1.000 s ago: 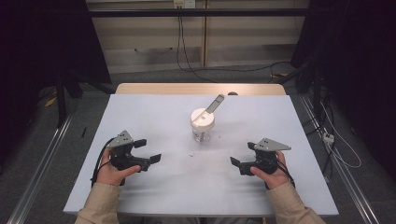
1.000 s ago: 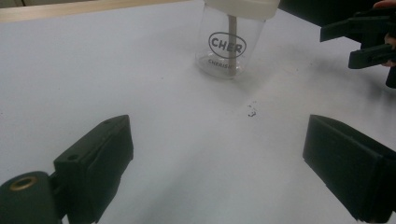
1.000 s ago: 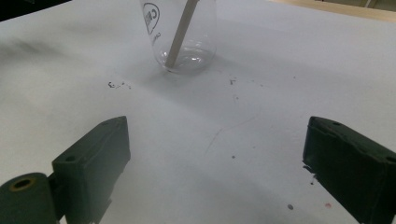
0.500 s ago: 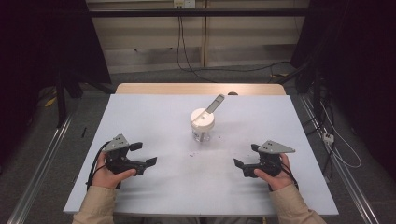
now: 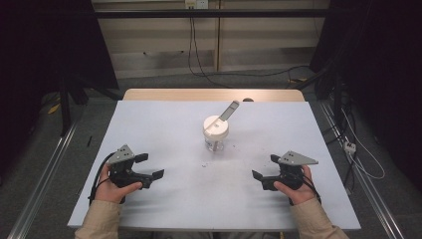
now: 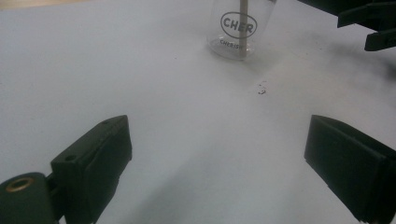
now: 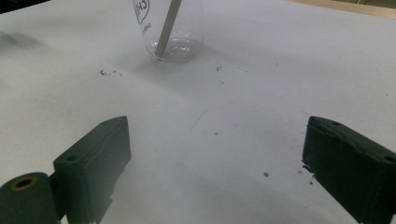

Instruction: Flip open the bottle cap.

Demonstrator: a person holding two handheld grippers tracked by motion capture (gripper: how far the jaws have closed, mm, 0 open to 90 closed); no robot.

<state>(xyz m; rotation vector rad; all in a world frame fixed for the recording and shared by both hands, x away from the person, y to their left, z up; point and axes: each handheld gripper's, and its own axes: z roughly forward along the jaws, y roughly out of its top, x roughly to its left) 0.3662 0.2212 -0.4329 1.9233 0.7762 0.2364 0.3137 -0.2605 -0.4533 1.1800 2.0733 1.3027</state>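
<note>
Between tools, well beyond: jar (image 5: 216, 133), untouched.

Only the jar (image 5: 216, 134) interrupts the table (image 5: 164, 124).

White desk (image 5: 164, 124), wooden strip along far edge. Clear lidded jar (image 5: 216, 135) stands on it, ahead of both pairs of jaws, roughly midway between them; flat wooden stick (image 5: 228, 110) leans out of jar. Dark crumbs (image 6: 262, 88) on desk surface between jaws and jar. Small specks (image 7: 265, 174) between right jaws.
</note>
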